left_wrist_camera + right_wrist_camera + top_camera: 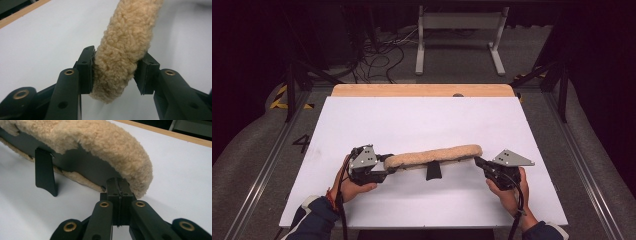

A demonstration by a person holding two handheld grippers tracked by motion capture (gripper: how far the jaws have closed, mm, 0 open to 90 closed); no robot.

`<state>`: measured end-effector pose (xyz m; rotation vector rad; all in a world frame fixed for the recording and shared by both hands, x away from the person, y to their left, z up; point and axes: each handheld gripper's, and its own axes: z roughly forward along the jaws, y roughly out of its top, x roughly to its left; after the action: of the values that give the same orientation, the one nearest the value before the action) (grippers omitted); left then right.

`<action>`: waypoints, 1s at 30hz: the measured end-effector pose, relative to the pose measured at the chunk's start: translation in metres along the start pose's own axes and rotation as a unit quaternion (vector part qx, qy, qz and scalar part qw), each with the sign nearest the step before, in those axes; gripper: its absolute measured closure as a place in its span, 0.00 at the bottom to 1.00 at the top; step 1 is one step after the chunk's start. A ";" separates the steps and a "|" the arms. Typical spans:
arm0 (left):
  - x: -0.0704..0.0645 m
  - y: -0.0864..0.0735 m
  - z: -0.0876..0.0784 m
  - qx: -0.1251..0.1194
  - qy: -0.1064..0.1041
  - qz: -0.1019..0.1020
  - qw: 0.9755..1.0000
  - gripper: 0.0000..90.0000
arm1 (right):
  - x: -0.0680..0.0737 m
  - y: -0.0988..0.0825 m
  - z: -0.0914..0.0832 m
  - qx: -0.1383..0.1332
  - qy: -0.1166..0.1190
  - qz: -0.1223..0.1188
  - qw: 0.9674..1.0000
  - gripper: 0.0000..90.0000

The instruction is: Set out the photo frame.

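A long tan fleece pad (pixel 434 156) with a dark inner lining hangs level just above the white table (pixel 422 120), stretched between my two grippers. My left gripper (pixel 388 161) holds its left end; in the left gripper view both pads press into the fluffy end (pixel 125 50) from either side. My right gripper (pixel 478 161) is at the pad's right end. In the right gripper view its jaws stand pressed together (pixel 117 182), pinching the edge of the dark lining under the fleece (pixel 100 142). A black strap tab (pixel 45 172) hangs down from the pad's middle (pixel 433 171).
A wooden strip (pixel 422 90) runs along the table's far edge. Beyond it on the floor stand a white metal frame (pixel 459 35) and loose cables (pixel 377 55). Metal rails run along both sides of the table.
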<state>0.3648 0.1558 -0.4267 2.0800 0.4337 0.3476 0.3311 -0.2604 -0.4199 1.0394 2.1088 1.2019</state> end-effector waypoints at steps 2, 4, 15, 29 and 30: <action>0.000 0.000 0.000 0.000 -0.001 0.002 1.000 0.63 | -0.001 0.000 0.001 0.000 -0.002 0.001 1.000 1.00; -0.001 0.000 0.000 0.002 0.001 0.007 1.000 0.63 | -0.002 0.001 0.003 -0.001 -0.003 0.005 1.000 1.00; -0.014 0.001 -0.003 0.007 0.009 0.020 1.000 0.68 | -0.008 0.007 0.014 -0.001 -0.012 0.014 1.000 1.00; -0.034 0.002 -0.005 0.008 0.008 0.027 1.000 0.69 | -0.006 0.015 0.029 -0.003 -0.006 0.010 1.000 1.00; -0.034 0.002 -0.005 0.009 0.009 0.028 1.000 0.70 | -0.005 0.015 0.030 -0.001 -0.006 0.009 1.000 1.00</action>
<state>0.3326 0.1440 -0.4252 2.1112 0.3908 0.3967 0.3613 -0.2454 -0.4210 1.0639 2.0922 1.2039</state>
